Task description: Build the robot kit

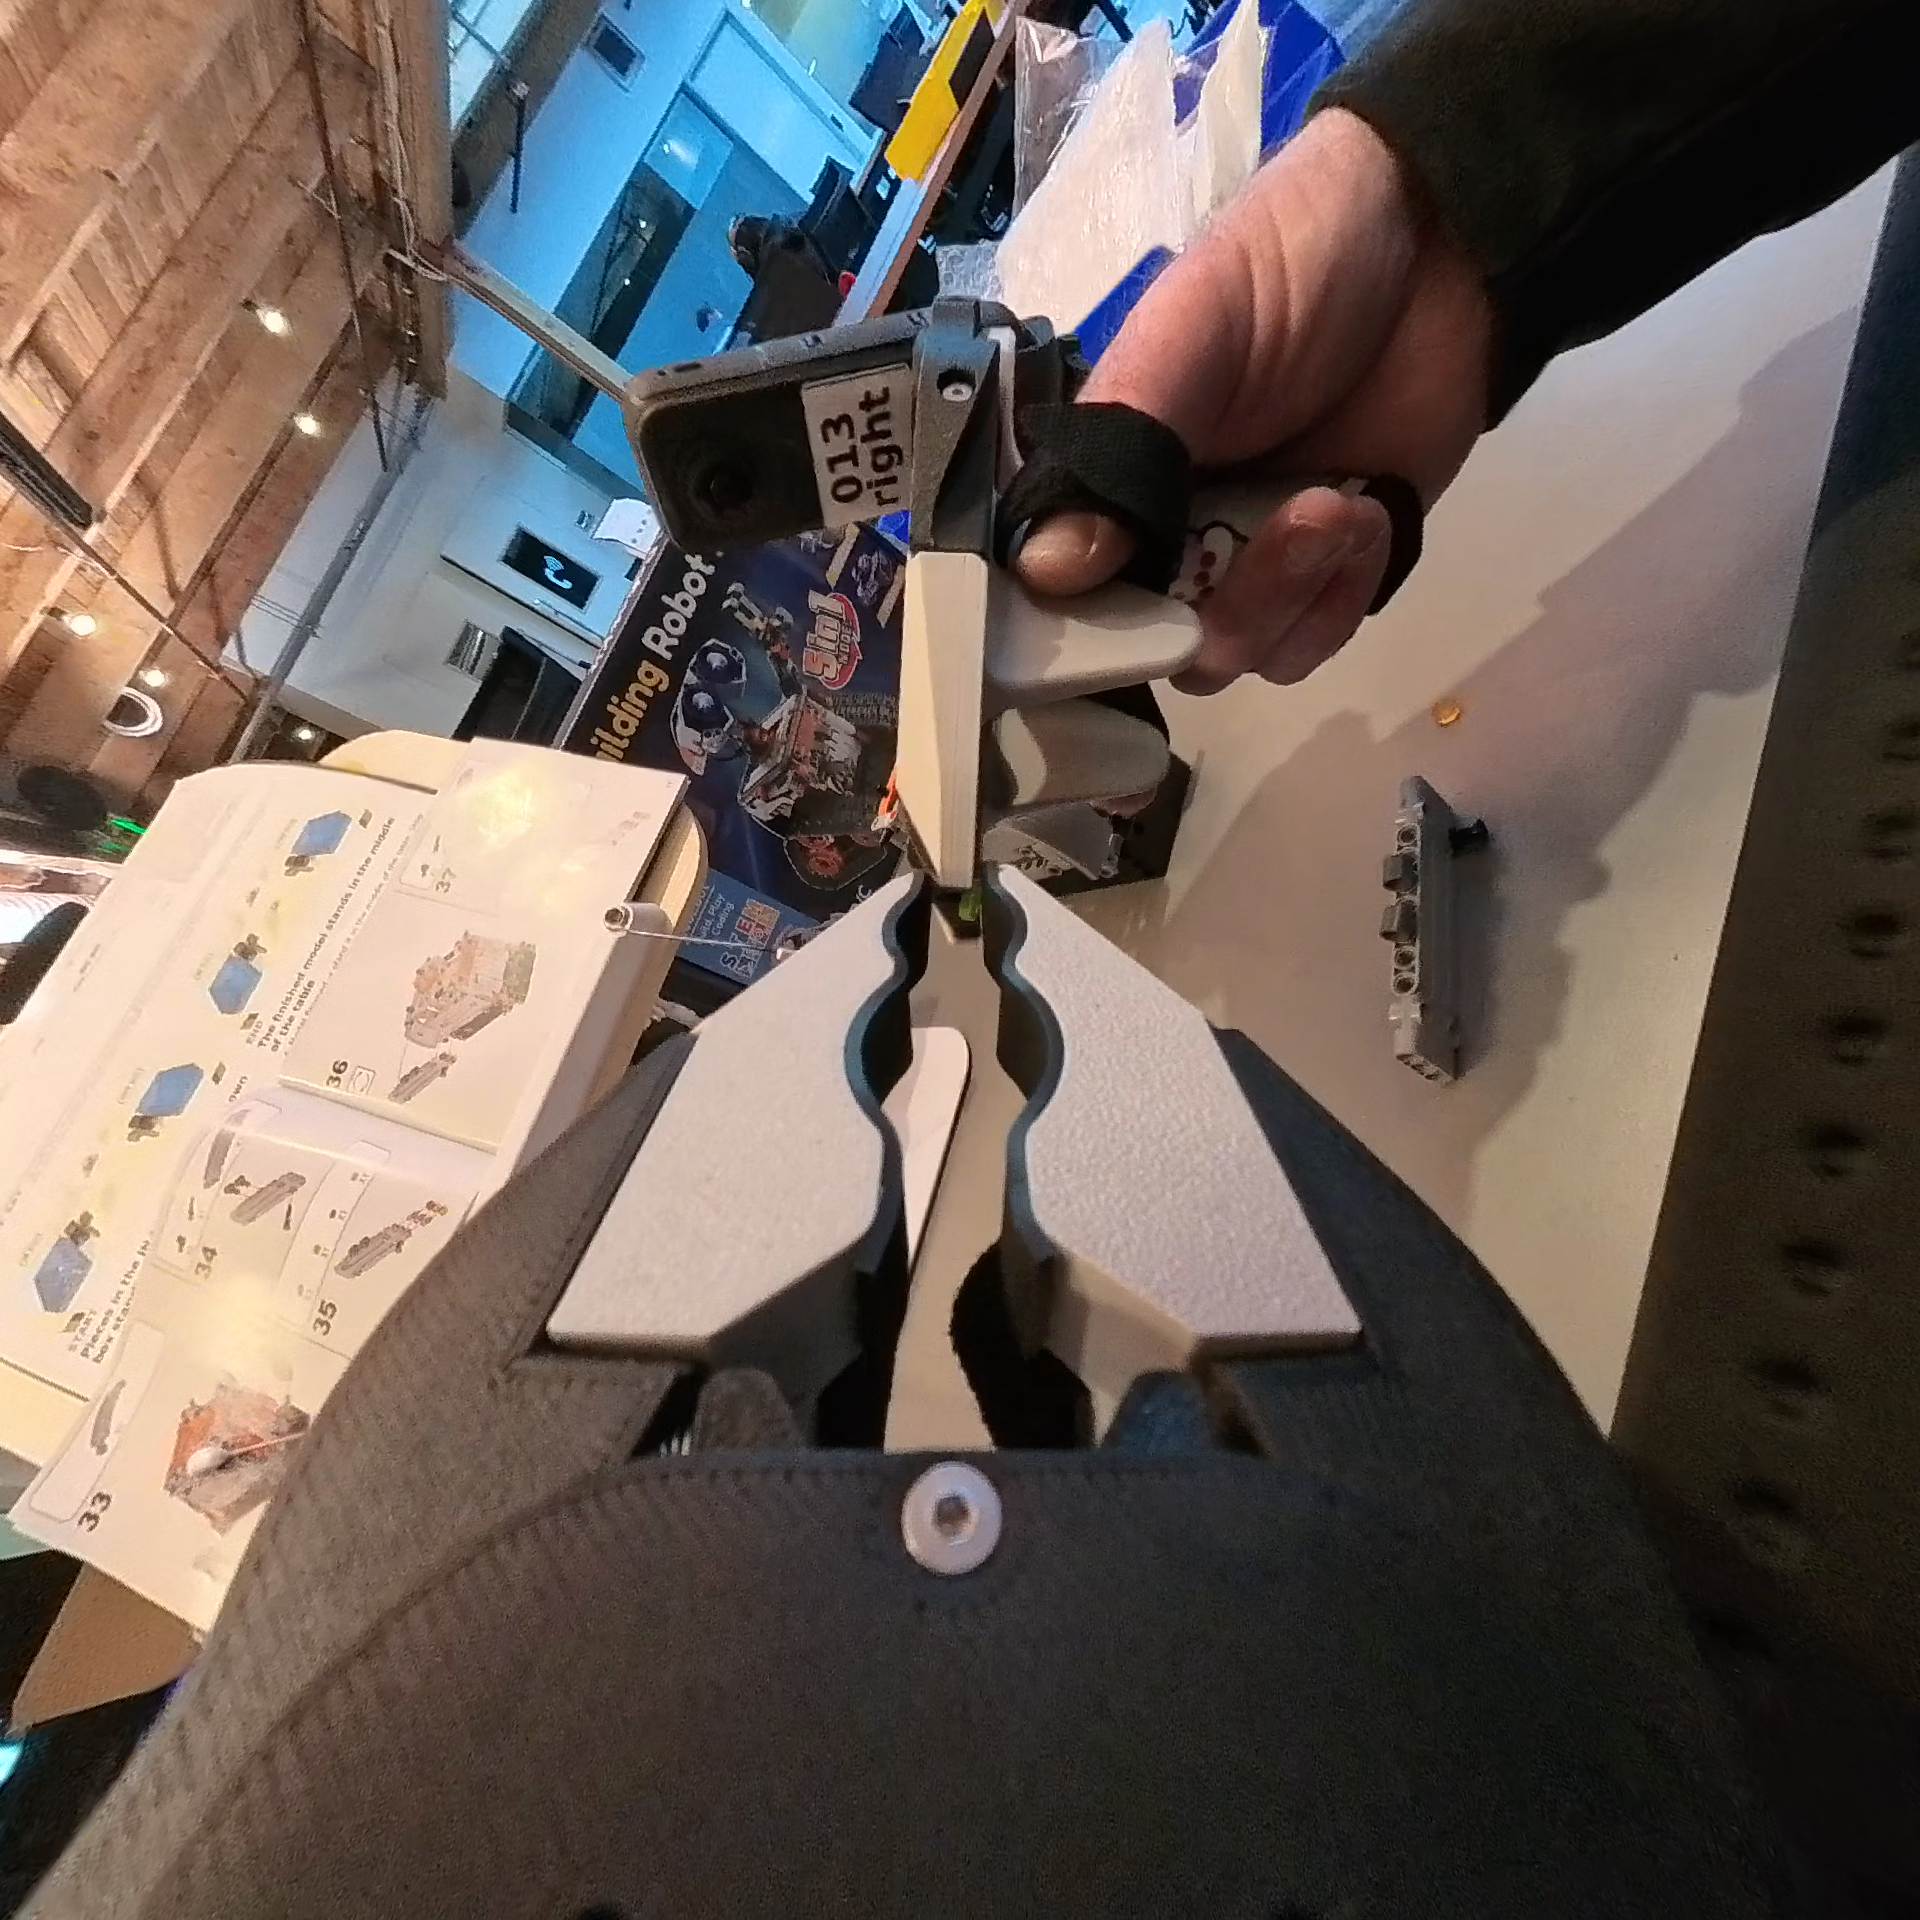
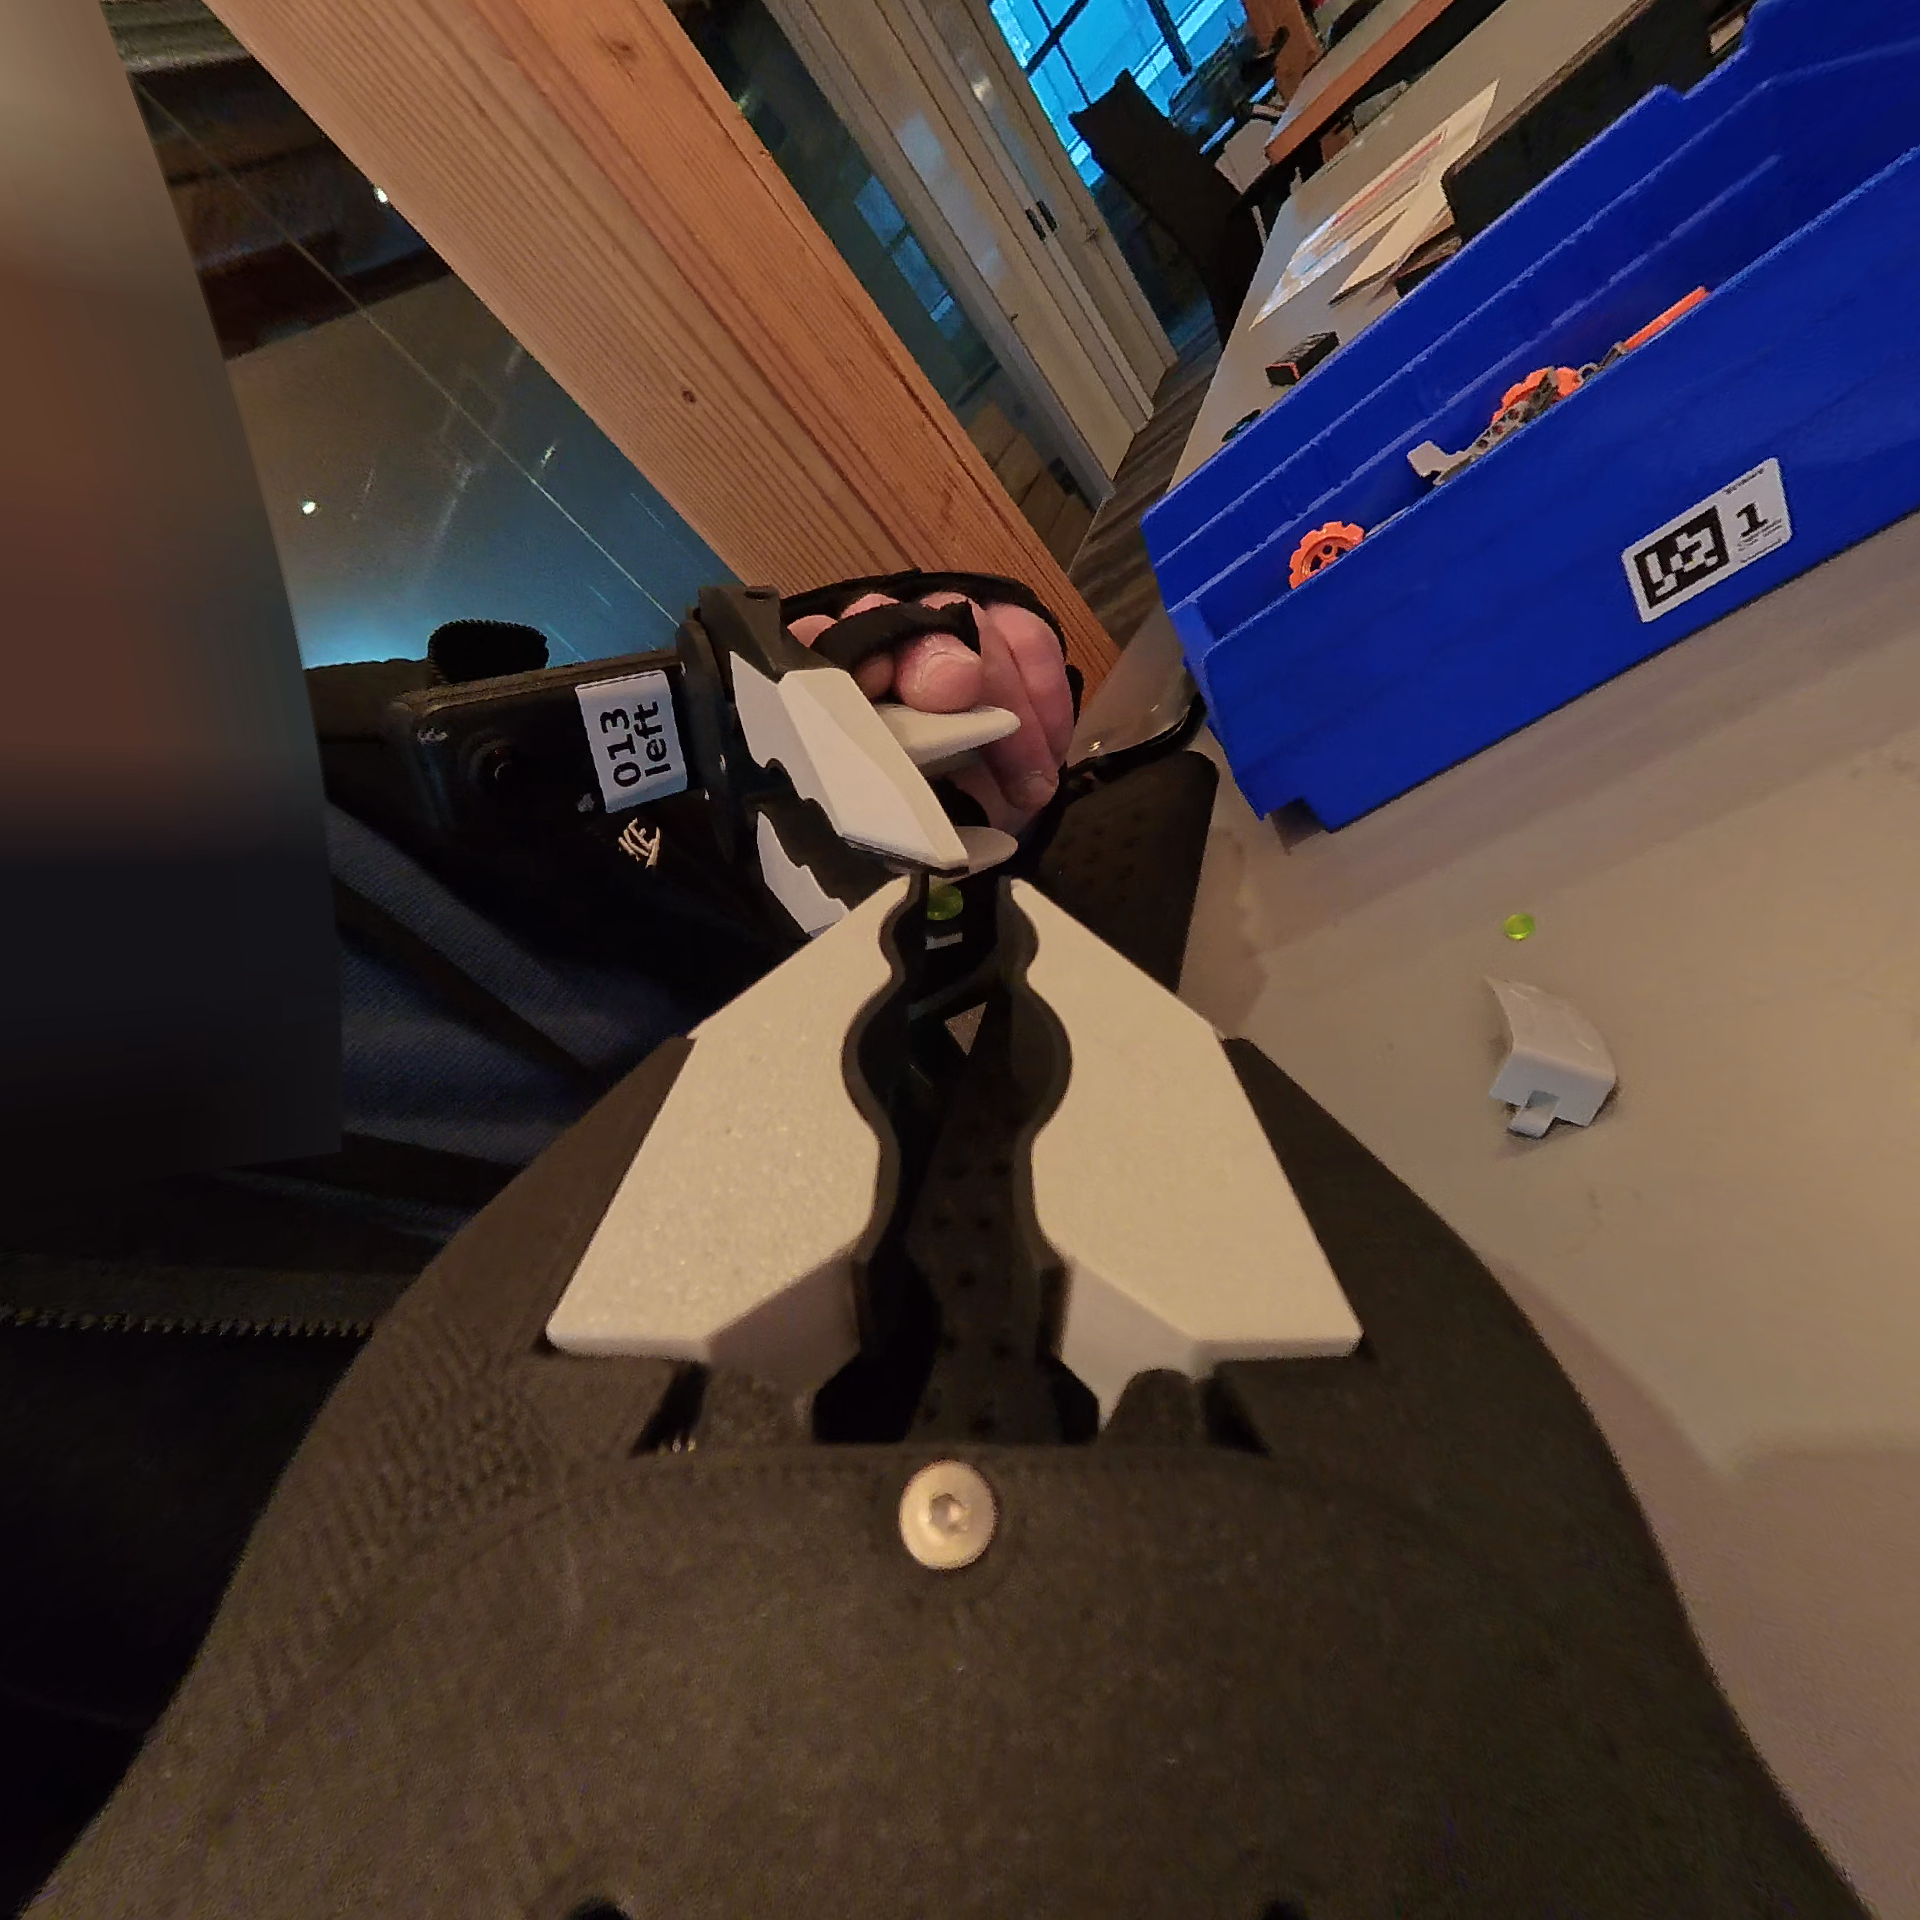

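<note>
My two grippers meet tip to tip above the pale table (image 1: 1299, 935). In the left wrist view, my left gripper (image 1: 958, 891) has its fingers nearly closed around a tiny green piece (image 1: 968, 904). The right gripper (image 1: 951, 864) comes down from above in a person's hand, jaws pressed together at the same spot. In the right wrist view, my right gripper (image 2: 951, 902) pinches a small dark piece (image 2: 943, 951) with a green round stud (image 2: 943, 902) on it. The left gripper (image 2: 935, 857) touches that stud. How the piece is shared between them is hidden.
A grey studded beam (image 1: 1423, 935) and a small yellow bit (image 1: 1446, 711) lie on the table. An open instruction booklet (image 1: 312, 1039) and a kit box (image 1: 769, 727) stand behind. A blue bin (image 2: 1507, 665) holds several parts, among them an orange gear (image 2: 1325, 553). A grey curved panel (image 2: 1548, 1060) and a loose green stud (image 2: 1519, 925) lie nearby. My left and right fingertips are right by each other.
</note>
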A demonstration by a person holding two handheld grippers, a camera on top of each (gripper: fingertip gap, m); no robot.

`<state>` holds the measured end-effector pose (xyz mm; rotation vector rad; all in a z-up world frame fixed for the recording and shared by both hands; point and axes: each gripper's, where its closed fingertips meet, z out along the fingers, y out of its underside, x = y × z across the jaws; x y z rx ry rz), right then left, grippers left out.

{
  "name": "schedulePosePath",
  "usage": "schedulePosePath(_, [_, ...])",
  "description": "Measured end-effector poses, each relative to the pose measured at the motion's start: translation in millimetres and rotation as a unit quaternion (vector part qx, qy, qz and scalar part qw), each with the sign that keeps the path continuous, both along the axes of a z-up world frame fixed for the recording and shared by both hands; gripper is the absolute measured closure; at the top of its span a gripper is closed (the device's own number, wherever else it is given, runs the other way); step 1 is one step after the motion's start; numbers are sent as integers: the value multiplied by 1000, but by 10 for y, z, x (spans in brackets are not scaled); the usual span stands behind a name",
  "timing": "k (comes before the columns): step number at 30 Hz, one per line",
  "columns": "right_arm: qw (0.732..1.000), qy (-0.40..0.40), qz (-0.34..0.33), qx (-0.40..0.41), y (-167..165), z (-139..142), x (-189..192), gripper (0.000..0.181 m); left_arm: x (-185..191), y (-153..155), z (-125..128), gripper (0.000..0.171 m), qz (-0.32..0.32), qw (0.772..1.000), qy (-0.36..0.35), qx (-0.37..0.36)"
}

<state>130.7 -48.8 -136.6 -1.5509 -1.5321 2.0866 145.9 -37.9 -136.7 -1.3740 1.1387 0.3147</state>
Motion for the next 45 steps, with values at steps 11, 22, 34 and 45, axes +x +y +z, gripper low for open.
schedulePosePath(11, [999, 30, 17, 0, -24, 91, 103, 177, 79, -12, 58, 165, -18, 1000, 3, 6])
schedulePosePath(22, [999, 37, 1, -24, 60, 108, 211, 177, 147, -23, 70, 171, -28, 1000, -14, 1])
schedulePosePath(34, [999, 29, 6, -34, 54, 99, 265, 177, 212, -2, 43, 171, -26, 1000, -5, 2])
schedulePosePath(45, [999, 30, 2, -44, 65, 108, 286, 177, 238, 18, 47, 164, -23, 1000, -11, 6])
